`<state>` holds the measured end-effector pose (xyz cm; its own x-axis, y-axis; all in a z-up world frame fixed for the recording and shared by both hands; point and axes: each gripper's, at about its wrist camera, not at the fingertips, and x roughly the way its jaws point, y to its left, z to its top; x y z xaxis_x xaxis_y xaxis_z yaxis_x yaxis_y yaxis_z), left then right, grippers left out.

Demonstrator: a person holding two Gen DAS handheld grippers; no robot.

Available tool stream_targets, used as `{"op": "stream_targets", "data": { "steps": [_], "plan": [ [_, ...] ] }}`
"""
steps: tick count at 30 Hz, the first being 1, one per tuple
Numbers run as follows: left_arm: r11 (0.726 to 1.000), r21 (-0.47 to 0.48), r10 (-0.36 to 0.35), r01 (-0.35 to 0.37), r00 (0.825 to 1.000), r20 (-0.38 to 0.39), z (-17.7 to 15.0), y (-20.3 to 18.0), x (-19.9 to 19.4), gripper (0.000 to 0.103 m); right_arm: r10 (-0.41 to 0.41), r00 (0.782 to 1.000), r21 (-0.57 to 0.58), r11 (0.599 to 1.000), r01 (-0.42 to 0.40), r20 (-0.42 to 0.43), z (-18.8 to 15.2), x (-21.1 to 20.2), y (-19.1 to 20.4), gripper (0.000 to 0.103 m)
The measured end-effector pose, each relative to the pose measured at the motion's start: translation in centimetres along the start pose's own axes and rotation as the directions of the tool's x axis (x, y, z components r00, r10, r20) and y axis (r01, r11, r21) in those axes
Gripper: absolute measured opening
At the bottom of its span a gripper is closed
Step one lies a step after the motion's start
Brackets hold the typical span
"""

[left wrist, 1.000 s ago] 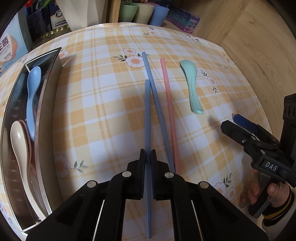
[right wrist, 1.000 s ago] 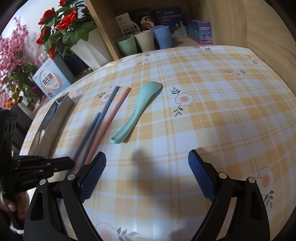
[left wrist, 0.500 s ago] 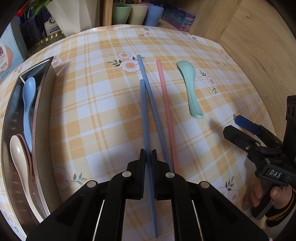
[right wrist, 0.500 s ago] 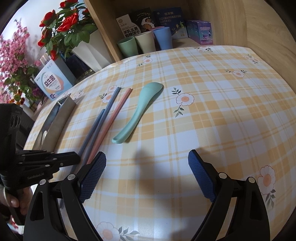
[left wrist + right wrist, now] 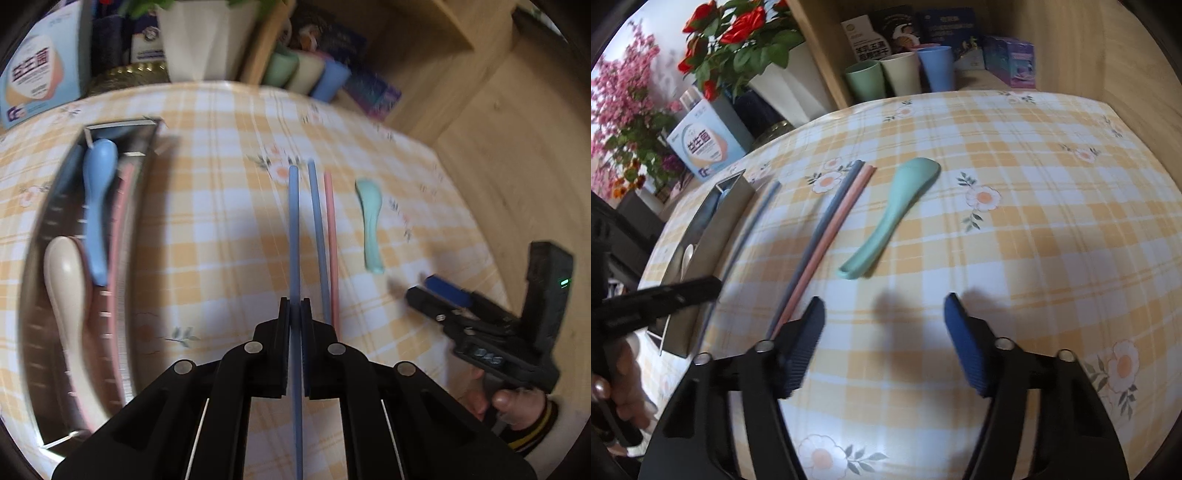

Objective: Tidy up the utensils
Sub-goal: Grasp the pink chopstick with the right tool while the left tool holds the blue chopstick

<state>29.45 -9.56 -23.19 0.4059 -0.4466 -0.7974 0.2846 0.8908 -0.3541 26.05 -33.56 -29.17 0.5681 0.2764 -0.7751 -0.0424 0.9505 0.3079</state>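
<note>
My left gripper (image 5: 294, 306) is shut on a blue chopstick (image 5: 293, 229) and holds it above the checked tablecloth, pointing away; it also shows in the right wrist view (image 5: 753, 225). A second blue chopstick (image 5: 317, 229) and a pink chopstick (image 5: 331, 236) lie side by side on the cloth, with a mint green spoon (image 5: 370, 225) to their right. A metal tray (image 5: 55, 206) at the left holds a blue spoon (image 5: 98, 206), a cream spoon (image 5: 64, 291) and a pink utensil. My right gripper (image 5: 884, 328) is open and empty, just short of the green spoon (image 5: 894, 214).
Three cups (image 5: 899, 75) and boxes stand on a wooden shelf at the back. A white flower pot (image 5: 783, 88) and a carton (image 5: 703, 147) stand behind the tray. A wooden wall borders the table on the right.
My left gripper has lifted the blue chopstick and swung it left, away from the other chopsticks toward the tray. My right gripper has moved forward toward the green spoon and narrowed a little.
</note>
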Motion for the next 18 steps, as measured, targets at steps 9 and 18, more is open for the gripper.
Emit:
{"op": "stream_targets", "data": {
  "steps": [9,18],
  "plan": [
    [1.0,-0.027,-0.004,0.007,0.995,0.104,0.4,2.0,-4.0,0.005,-0.058,0.997,-0.123,0.991,0.051,-0.049,4.1,3.0,5.7,0.03],
    [0.996,-0.084,-0.018,0.03,0.991,0.135,0.5,4.5,-5.7,0.005,-0.236,0.965,-0.063,0.971,0.23,-0.111,6.4,8.3,7.0,0.014]
  ]
}}
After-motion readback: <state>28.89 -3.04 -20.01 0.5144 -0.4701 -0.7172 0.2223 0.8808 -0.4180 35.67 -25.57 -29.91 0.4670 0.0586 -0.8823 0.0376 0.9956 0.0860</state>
